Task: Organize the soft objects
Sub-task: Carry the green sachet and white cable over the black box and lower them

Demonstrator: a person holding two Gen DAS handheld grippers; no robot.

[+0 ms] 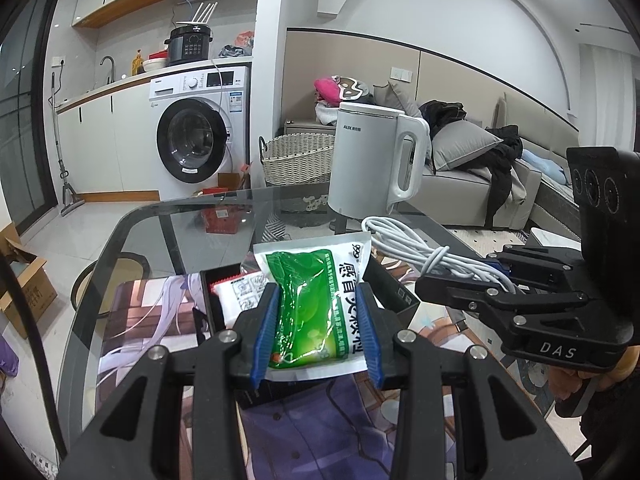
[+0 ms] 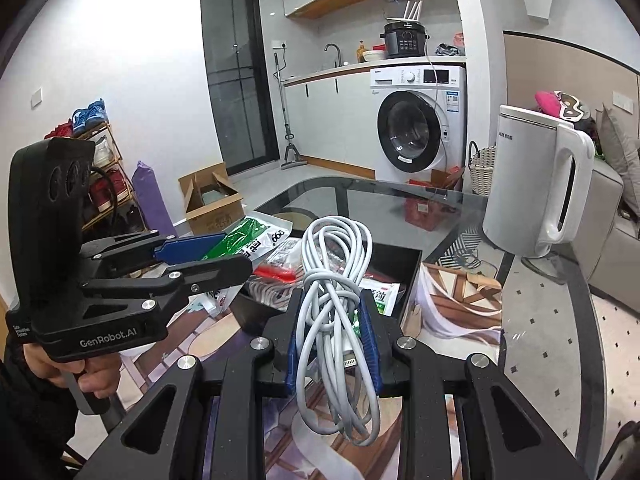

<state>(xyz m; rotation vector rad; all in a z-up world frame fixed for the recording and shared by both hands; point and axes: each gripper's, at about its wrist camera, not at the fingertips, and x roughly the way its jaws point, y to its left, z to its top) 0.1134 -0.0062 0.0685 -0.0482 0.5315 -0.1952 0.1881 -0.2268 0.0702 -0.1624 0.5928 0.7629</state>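
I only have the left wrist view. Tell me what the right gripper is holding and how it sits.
Observer: The right gripper is shut on a coiled white cable, with loops hanging below the pads.
Operator: Report what lies under that cable.
Observer: An open black box, with packets inside.
Operator: Describe the cable's end.
Observer: A flat plug tip shows between the blue pads.
Operator: Confirm my side from over there.
Observer: The left gripper is shut on the green packet, over the box's left edge.
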